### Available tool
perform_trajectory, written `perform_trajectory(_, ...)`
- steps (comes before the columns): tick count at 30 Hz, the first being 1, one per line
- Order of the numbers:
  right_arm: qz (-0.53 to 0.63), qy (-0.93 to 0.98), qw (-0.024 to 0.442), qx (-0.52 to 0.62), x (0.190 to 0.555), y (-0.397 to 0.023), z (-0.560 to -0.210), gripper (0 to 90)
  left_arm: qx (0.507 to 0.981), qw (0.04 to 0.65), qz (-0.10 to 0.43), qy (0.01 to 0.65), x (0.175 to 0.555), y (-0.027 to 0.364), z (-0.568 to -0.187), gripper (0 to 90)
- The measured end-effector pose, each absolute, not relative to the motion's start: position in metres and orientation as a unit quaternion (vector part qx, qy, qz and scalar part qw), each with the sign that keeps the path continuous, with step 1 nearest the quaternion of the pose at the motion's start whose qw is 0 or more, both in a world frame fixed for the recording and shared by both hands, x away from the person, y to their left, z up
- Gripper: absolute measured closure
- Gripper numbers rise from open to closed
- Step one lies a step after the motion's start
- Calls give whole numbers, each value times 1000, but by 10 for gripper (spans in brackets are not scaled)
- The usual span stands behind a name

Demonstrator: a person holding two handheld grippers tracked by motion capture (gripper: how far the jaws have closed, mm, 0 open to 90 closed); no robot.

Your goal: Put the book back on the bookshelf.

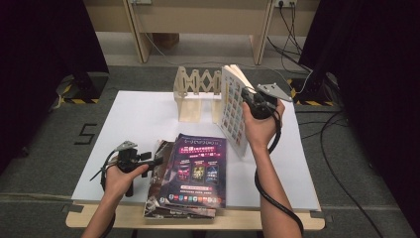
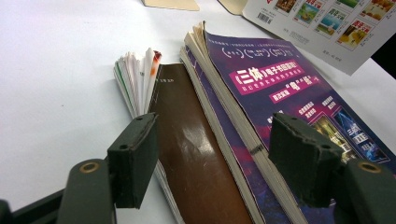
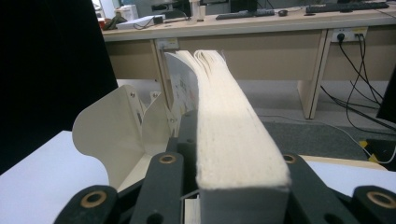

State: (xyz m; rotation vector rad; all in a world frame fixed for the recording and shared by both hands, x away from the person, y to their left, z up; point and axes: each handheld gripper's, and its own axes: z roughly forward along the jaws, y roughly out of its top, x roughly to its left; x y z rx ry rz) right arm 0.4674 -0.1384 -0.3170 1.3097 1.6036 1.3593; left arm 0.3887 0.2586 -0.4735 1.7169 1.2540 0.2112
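Up at the far right of the tabletop (image 1: 138, 111), the right hand-held gripper (image 1: 255, 105) is clamped on a thick book (image 1: 234, 110), holding it upright just beside the wooden rack (image 1: 197, 94). Nearer the person, the left hand-held gripper (image 1: 151, 159) has its jaws apart at the left edge of a stack of magazines (image 1: 190, 173), pads not pressing on anything.

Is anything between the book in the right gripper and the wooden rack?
Nothing visible. The right gripper holds the book upright beside the wooden rack, whose near slot looks free. The stacked magazines lie nearer the person, off that path.
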Motion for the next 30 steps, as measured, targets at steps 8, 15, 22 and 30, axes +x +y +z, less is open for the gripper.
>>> perform_trajectory(8,525,601,338,498,470,-134,-311,747,703,482,88,516,389,260,-473,323)
perform_trajectory(15,528,598,340,498,473,-132,-308,746,704,482,87,515,389,260,-473,323)
perform_trajectory(22,530,594,338,502,477,-125,-307,746,703,482,88,515,389,260,-473,323)
perform_trajectory(30,535,589,341,502,484,-122,-305,746,703,483,88,514,388,260,-472,322)
